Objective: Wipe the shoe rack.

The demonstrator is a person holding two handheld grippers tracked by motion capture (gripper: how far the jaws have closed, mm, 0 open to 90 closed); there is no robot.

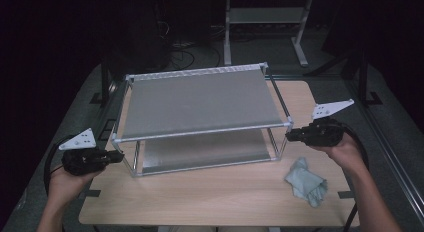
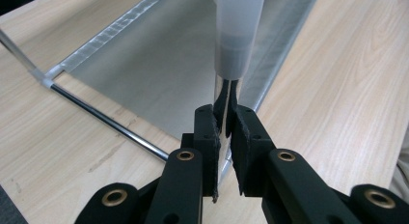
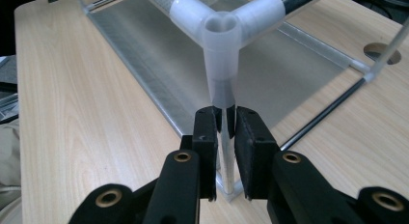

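Note:
A two-tier rack (image 1: 200,99) of thin metal tubes, white plastic corner joints and grey fabric shelves stands in the middle of the wooden table (image 1: 200,202). My left gripper (image 1: 119,156) (image 2: 225,102) is shut on the rack's front left upright post, just below its white sleeve (image 2: 238,35). My right gripper (image 1: 289,136) (image 3: 224,115) is shut on the front right upright post (image 3: 225,154), directly under the three-way corner joint (image 3: 222,45). Both grippers lie level and point inward at the rack from either side.
A crumpled grey-green cloth (image 1: 306,181) lies on the table near the front right, below my right hand. The lower shelf (image 1: 205,152) sits close to the tabletop. A metal stand (image 1: 265,22) is on the floor behind the table. The surroundings are dark.

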